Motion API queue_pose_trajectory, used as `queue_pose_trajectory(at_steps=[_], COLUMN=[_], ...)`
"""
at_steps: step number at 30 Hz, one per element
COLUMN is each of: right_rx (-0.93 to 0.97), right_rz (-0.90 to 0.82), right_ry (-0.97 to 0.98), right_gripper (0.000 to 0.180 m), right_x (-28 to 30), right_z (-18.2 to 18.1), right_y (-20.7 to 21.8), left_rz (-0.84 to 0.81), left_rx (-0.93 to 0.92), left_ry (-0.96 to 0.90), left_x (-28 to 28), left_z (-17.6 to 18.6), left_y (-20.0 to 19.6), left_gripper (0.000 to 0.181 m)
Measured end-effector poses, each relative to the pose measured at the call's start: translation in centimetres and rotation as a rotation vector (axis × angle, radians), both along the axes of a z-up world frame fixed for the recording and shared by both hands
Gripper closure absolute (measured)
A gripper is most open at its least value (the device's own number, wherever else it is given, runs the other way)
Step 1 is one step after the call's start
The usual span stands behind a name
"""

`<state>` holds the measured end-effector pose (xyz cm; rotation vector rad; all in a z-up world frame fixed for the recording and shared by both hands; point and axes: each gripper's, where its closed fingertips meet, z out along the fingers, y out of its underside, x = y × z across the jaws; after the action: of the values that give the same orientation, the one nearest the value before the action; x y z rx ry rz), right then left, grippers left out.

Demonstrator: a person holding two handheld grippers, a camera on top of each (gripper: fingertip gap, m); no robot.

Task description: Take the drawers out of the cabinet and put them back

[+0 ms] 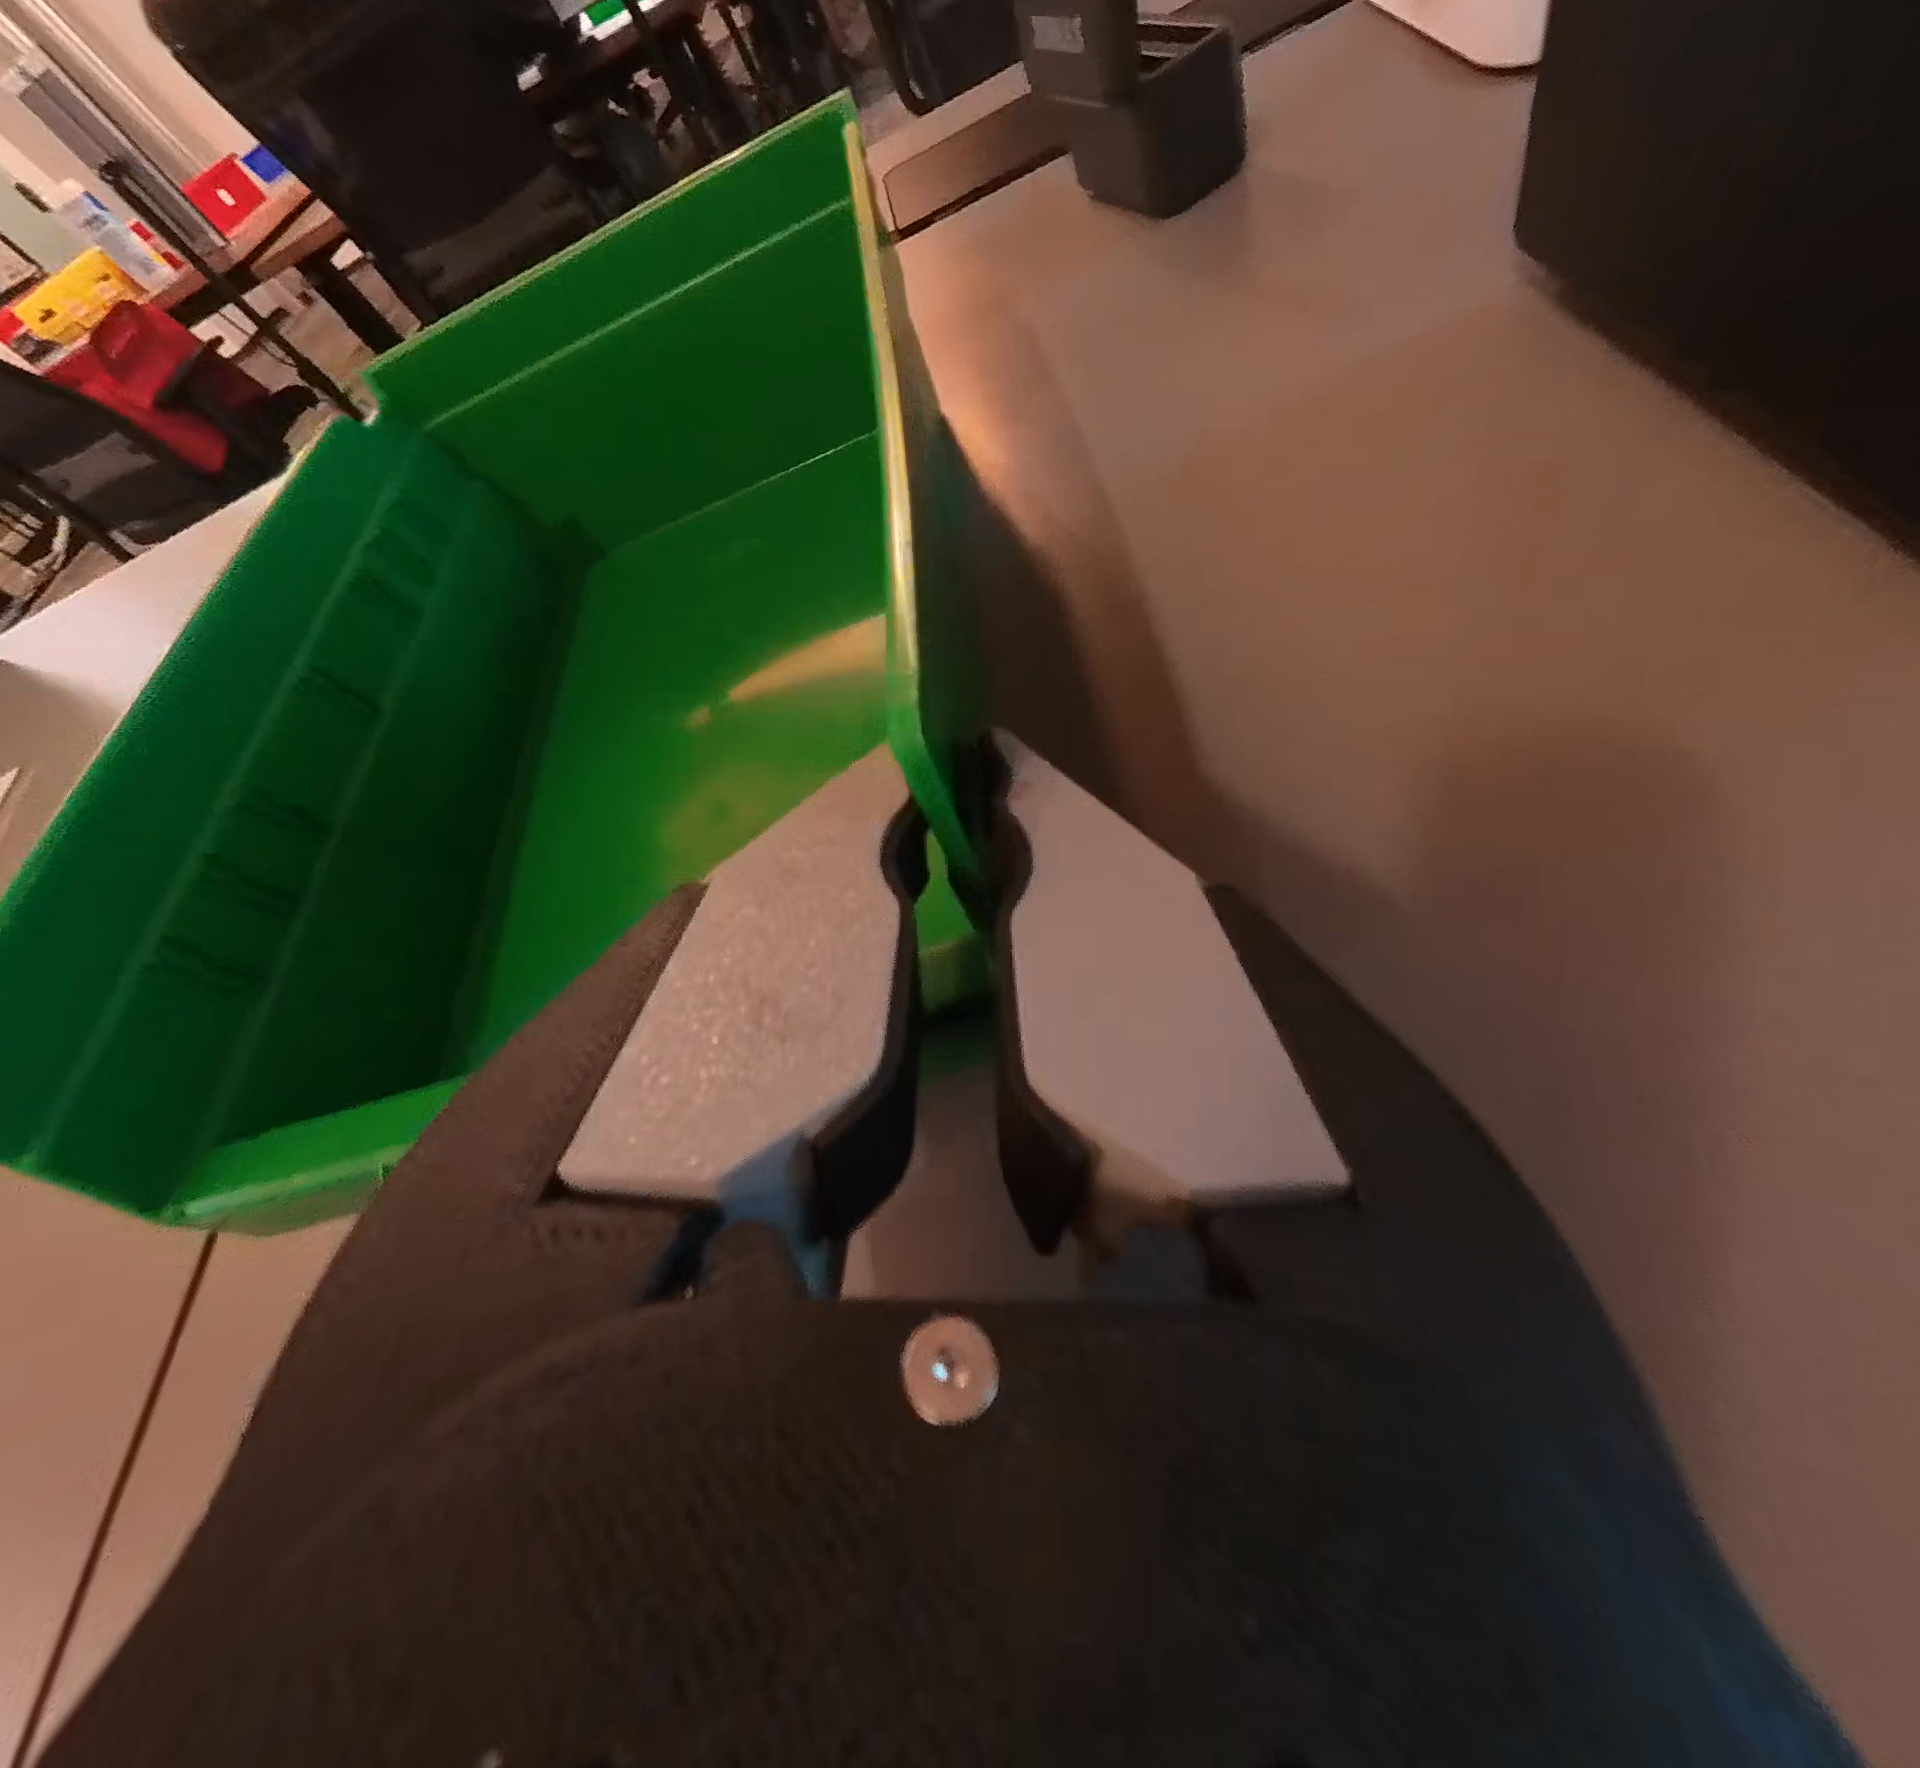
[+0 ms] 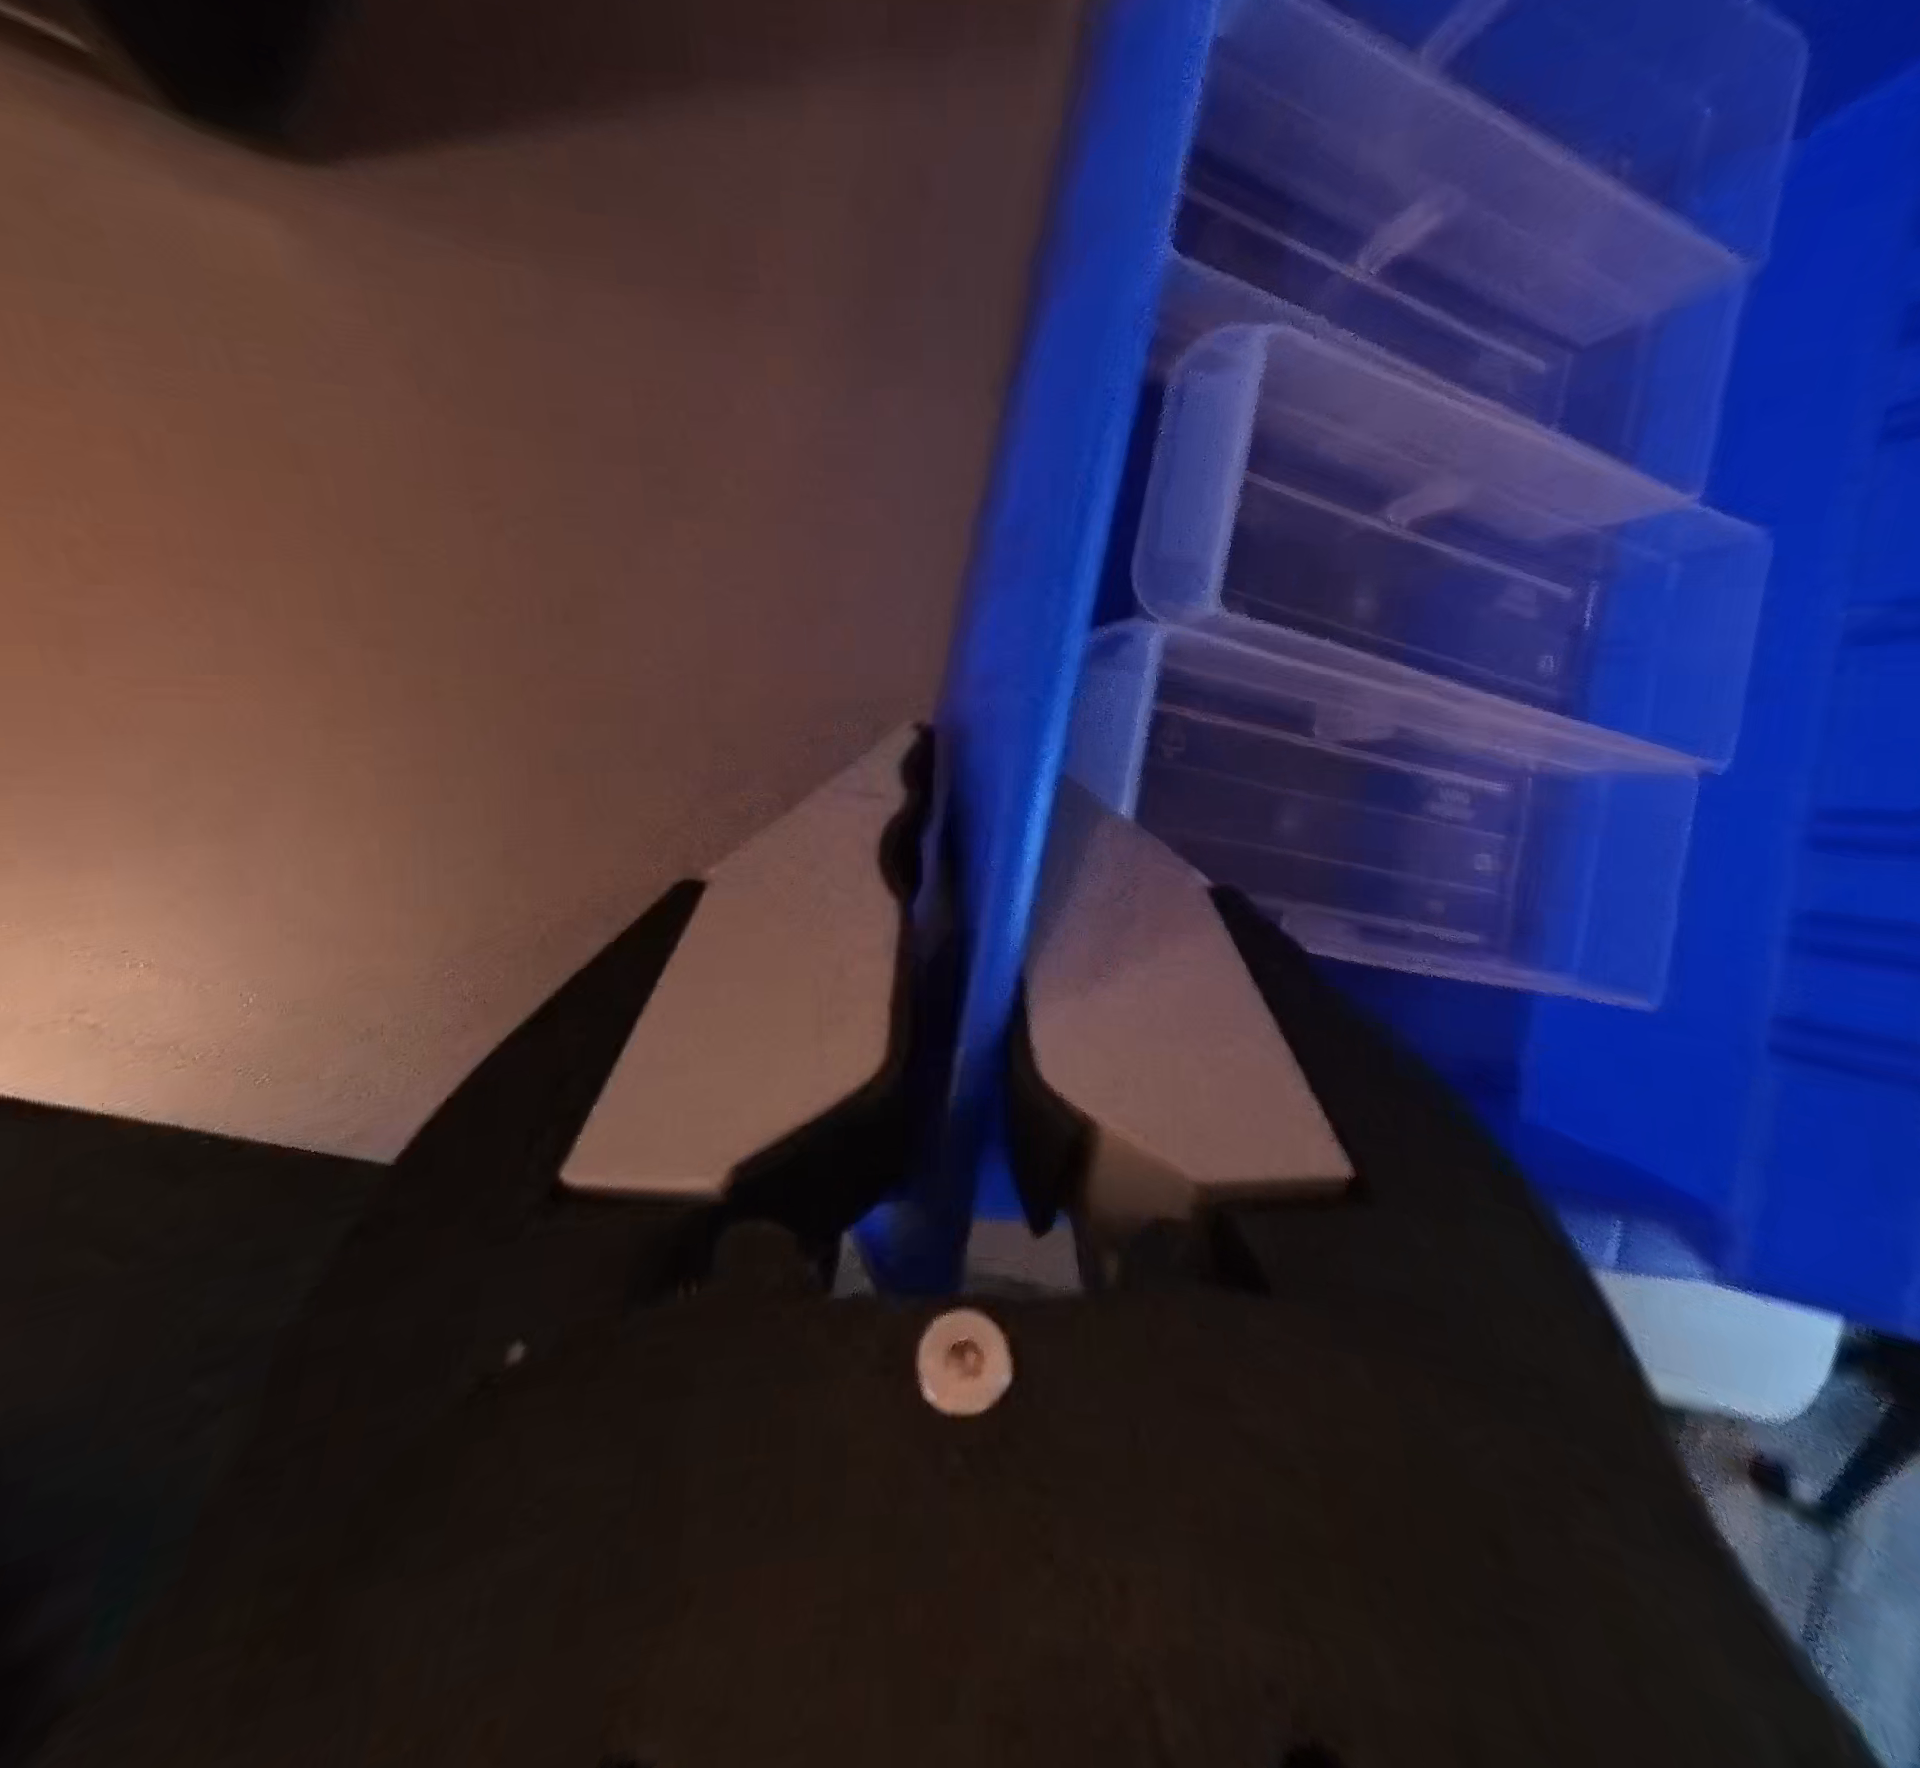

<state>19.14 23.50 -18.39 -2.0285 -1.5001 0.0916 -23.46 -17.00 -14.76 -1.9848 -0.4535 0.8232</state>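
In the left wrist view, the left gripper (image 1: 961,845) has its jaws pinched onto the right side wall of an empty green drawer (image 1: 665,596), which hangs tilted above the pale bench (image 1: 1351,679), its open top turned toward the camera. Farther back on the bench stand a grey holder (image 1: 1164,108) with a flat device in it and, to the right, a dark box (image 1: 1745,160); chairs and coloured bins fill the room behind. In the right wrist view, the right gripper (image 2: 961,845) clamps the left edge of the blue cabinet (image 2: 1049,471), jaws closed on that wall. Just right of the edge, three clear drawers (image 2: 1455,492) sit in the cabinet, each pulled partway out. The bench (image 2: 520,523) lies left of the cabinet.
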Motion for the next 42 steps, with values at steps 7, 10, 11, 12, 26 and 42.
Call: queue_pose_trajectory(at_steps=[7,10,11,12,26,42], right_rx=[0.014,0.021,0.033,0.049,0.128,-0.010], right_rz=[0.024,0.033,0.035,0.038,0.452,0.903], right_ry=[0.071,0.107,0.115,0.118,0.278,0.175], right_gripper=[0.179,0.178,0.178,0.178,0.178,0.177], right_x=[1.7,4.1,5.1,6.1,12.1,-16.2], right_z=[1.4,2.8,3.5,4.2,15.9,3.8], right_y=[-1.2,-2.5,-3.1,-3.8,-25.4,-49.5], left_rz=[-0.001,0.007,0.011,0.016,0.054,0.199], left_rx=[0.073,0.108,0.117,0.124,0.224,0.221], left_ry=[0.045,0.073,0.096,0.120,0.231,0.181], left_x=[0.1,0.6,0.8,1.2,10.3,15.7], left_z=[2.7,3.5,3.9,4.5,12.0,10.8], left_y=[-3.0,-4.3,-4.8,-5.2,-16.9,-28.6], left_gripper=[0.175,0.175,0.176,0.175,0.176,0.176])
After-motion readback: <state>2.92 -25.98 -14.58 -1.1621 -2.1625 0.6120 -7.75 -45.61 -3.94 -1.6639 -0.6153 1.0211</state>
